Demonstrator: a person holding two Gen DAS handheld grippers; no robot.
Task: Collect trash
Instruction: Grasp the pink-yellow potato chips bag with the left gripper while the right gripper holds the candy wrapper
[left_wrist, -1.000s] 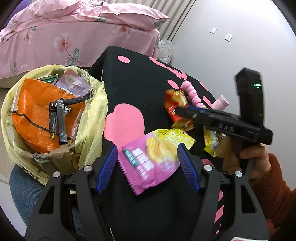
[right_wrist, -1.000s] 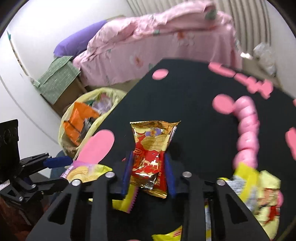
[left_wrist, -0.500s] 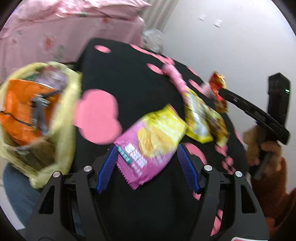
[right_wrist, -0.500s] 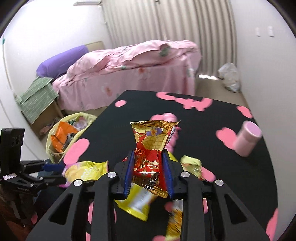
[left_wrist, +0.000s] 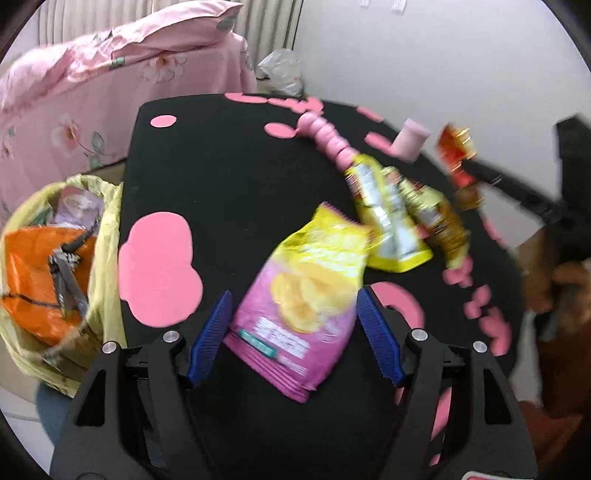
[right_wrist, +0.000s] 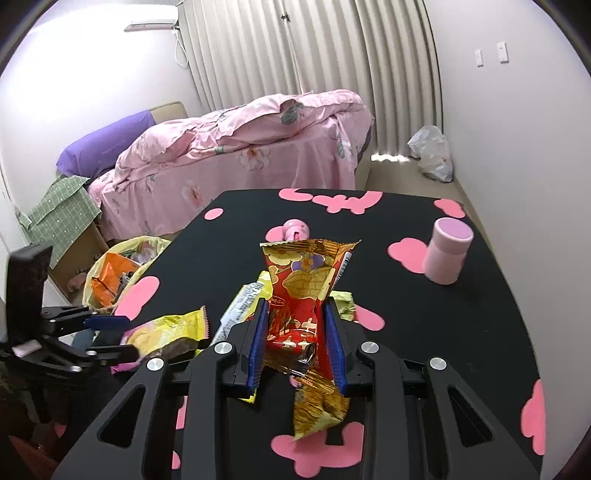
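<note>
My right gripper (right_wrist: 297, 338) is shut on a red and gold snack wrapper (right_wrist: 304, 295) and holds it above the black table; it also shows in the left wrist view (left_wrist: 456, 155). My left gripper (left_wrist: 293, 332) is open around a pink and yellow chip bag (left_wrist: 306, 295) lying on the table; this bag also shows in the right wrist view (right_wrist: 166, 332). A yellow wrapper (left_wrist: 388, 218) and a gold wrapper (left_wrist: 439, 221) lie further right. The yellow-lined trash bin (left_wrist: 55, 266), partly filled, stands off the table's left edge.
The black table (left_wrist: 221, 166) has pink patches. A pink cup (right_wrist: 447, 251) stands at the far right and a pink beaded toy (left_wrist: 328, 140) lies mid-table. A pink bed (right_wrist: 240, 155) and a white plastic bag (right_wrist: 432, 151) are beyond.
My right gripper has lifted the red wrapper up and back from the table. My left gripper has shifted right, keeping the chip bag between its open fingers.
</note>
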